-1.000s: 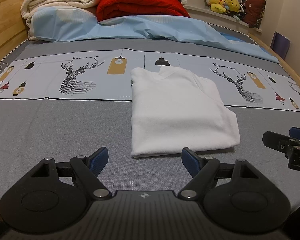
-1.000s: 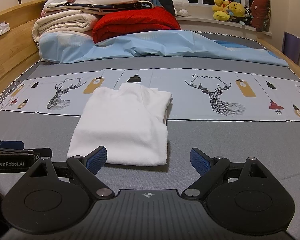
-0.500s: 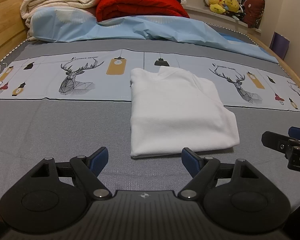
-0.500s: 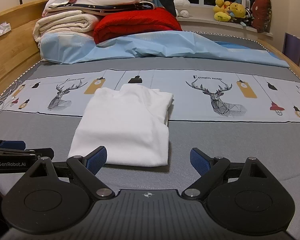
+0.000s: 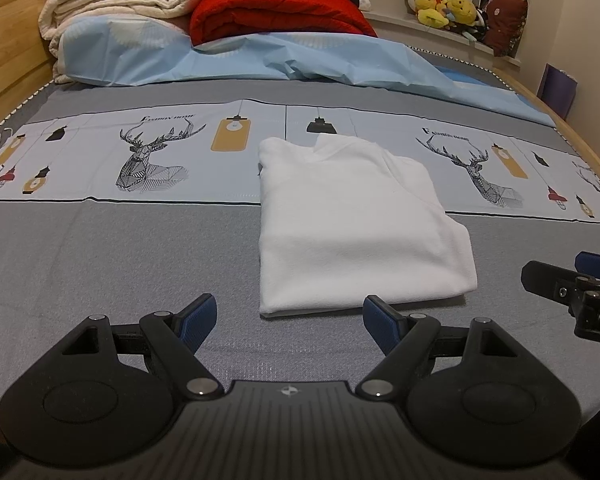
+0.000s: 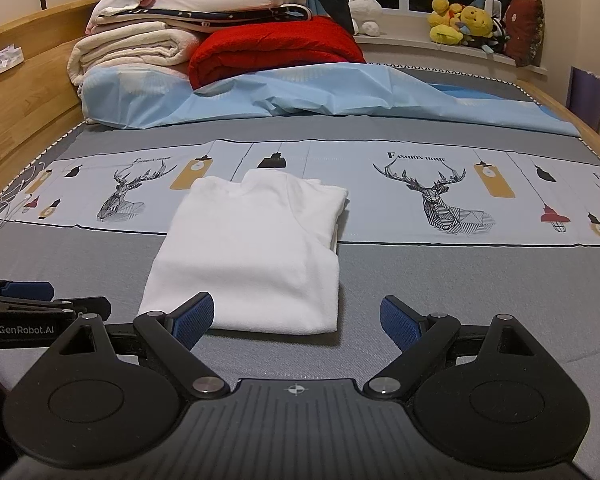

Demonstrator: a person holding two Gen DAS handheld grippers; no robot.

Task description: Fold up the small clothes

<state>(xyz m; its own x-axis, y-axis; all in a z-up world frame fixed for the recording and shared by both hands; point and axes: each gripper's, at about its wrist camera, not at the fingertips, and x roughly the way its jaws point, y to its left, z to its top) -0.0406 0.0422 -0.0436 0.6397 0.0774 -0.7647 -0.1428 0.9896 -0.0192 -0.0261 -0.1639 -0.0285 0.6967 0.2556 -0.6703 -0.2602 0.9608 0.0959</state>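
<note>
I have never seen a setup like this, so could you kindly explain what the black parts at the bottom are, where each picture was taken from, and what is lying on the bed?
No robot arm is involved: a person holds a two-finger tool in each hand, and a fisheye camera on each tool looks forward along its fingers. The black parts with blue pads are those fingers. One picture comes from the left tool, the other from the right tool. Both tools are open and hold nothing. Just beyond them a white garment, already folded into a rectangle, lies flat on the grey bedspread with its deer print. At the far end are stacked blankets, a red quilt and a light blue sheet.
</note>
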